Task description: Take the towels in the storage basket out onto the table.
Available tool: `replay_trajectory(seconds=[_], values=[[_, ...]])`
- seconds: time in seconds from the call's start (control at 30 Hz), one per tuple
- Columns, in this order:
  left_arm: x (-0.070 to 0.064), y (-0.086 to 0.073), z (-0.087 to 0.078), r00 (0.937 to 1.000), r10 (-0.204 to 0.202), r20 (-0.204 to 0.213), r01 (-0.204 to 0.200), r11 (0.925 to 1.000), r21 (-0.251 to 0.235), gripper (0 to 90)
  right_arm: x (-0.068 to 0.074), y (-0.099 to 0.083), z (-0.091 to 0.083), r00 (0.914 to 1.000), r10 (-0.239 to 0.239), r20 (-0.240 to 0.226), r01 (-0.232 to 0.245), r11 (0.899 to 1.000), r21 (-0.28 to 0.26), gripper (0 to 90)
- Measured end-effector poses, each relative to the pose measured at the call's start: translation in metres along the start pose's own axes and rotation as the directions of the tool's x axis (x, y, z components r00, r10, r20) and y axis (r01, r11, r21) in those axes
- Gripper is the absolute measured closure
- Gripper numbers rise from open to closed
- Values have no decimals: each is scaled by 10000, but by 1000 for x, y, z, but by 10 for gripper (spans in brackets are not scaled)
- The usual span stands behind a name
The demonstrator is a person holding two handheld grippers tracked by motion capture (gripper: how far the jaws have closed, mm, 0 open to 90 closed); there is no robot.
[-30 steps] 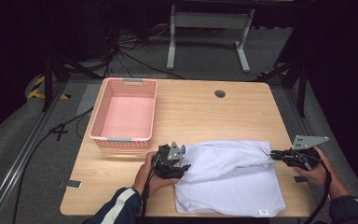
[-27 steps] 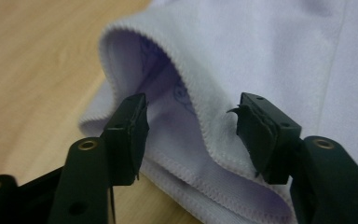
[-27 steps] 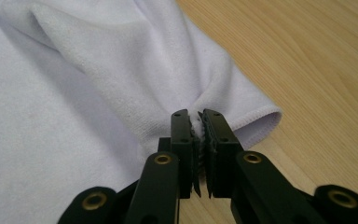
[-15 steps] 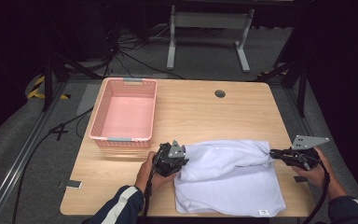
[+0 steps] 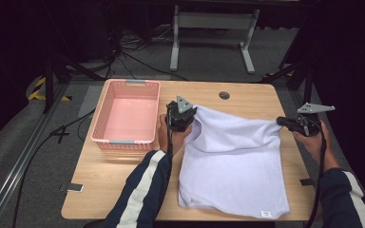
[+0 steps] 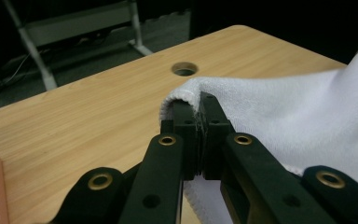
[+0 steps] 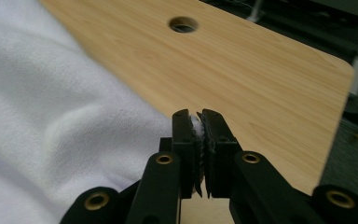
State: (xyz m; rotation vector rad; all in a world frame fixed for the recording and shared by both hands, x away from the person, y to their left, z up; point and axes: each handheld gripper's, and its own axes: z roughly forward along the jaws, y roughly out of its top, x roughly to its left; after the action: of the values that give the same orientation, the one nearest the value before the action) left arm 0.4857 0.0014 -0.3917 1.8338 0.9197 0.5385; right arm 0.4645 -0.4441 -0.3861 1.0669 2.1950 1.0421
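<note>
Stretching between the 2 grippers, a white towel (image 5: 233, 161) is showing a soft terry weave, a hemmed border and a small label at its near right corner. Its far edge is hanging taut above the wooden table (image 5: 114, 175) while the rest is draping down onto the near half. The left gripper (image 5: 186, 118) is clamping the far left corner, jaws pressed together on the hem; the right gripper (image 5: 282, 121) is pinching the far right corner just as tightly. To the left, a pink basket (image 5: 105, 114) is sitting just beside the left gripper, and bare tabletop is lying open beyond the cloth up to a round cable hole (image 5: 224, 95). Compared with 1 second ago, both grippers are sitting farther up the table, and the towel is spreading wider and longer.
</note>
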Motion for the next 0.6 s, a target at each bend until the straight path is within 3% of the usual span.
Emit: replay_trajectory(seconds=[0.07, 0.2, 0.27, 0.4, 0.53, 0.6], values=[[8, 2, 15, 9996, -97, -255, 107, 9992, 384, 877, -9, 1, 13, 9993, 204, 303, -213, 9993, 291, 842], [21, 5, 36, 9999, 16, -122, -7, 9977, 676, 876, -17, 5, 26, 9971, 404, 640, -429, 9983, 390, 842], [28, 7, 43, 10000, 24, -21, -23, 9969, 783, 875, -19, 7, 31, 9971, 493, 579, -511, 9982, 304, 841], [30, 14, 40, 9992, -190, 345, 167, 9977, 655, 875, -16, 12, 33, 9982, 353, 479, -356, 9994, 55, 841], [33, 25, 21, 9969, 90, 778, -115, 9994, 325, 875, -14, 18, 18, 9994, 270, 214, -259, 9984, -493, 841], [36, 28, 15, 9953, -137, 955, 103, 9993, 365, 873, -17, 19, 10, 9989, 468, 93, -460, 9963, -728, 840]])
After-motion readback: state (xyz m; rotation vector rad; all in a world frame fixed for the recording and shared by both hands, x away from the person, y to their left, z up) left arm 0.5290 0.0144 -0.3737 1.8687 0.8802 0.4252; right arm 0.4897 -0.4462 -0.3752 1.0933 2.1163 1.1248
